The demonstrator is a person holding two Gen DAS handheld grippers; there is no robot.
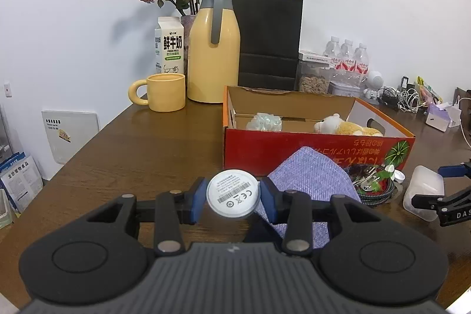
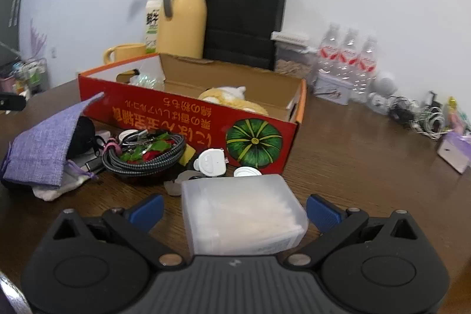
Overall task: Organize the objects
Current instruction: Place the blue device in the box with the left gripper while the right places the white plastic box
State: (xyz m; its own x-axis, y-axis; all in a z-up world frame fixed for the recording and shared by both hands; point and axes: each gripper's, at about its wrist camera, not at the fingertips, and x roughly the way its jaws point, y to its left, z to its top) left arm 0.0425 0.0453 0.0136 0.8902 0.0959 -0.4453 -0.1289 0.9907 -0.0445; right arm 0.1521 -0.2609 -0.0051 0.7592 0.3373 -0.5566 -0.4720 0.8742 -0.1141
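My left gripper (image 1: 232, 197) is shut on a round white disc (image 1: 232, 192) with a printed label, held above the wooden table (image 1: 132, 155). Just beyond it lies a purple cloth pouch (image 1: 312, 175), and behind that stands an open red cardboard box (image 1: 294, 149) holding a plush toy (image 1: 338, 125) and a pale crumpled item (image 1: 264, 121). My right gripper (image 2: 235, 211) is open around a translucent plastic box (image 2: 241, 214) of white swabs. There are gaps between its blue pads (image 2: 322, 214) and the box's sides. The box rests on the table in front of the red box (image 2: 176, 114).
Beside the red box lie a coiled braided cable (image 2: 144, 158), a white charger (image 2: 212, 162) and the pouch (image 2: 41, 149). A yellow thermos (image 1: 213, 49), mug (image 1: 164, 91), milk carton (image 1: 169, 46), black paper bag (image 1: 268, 40) and water bottles (image 1: 347, 58) line the wall. The table's left edge is near.
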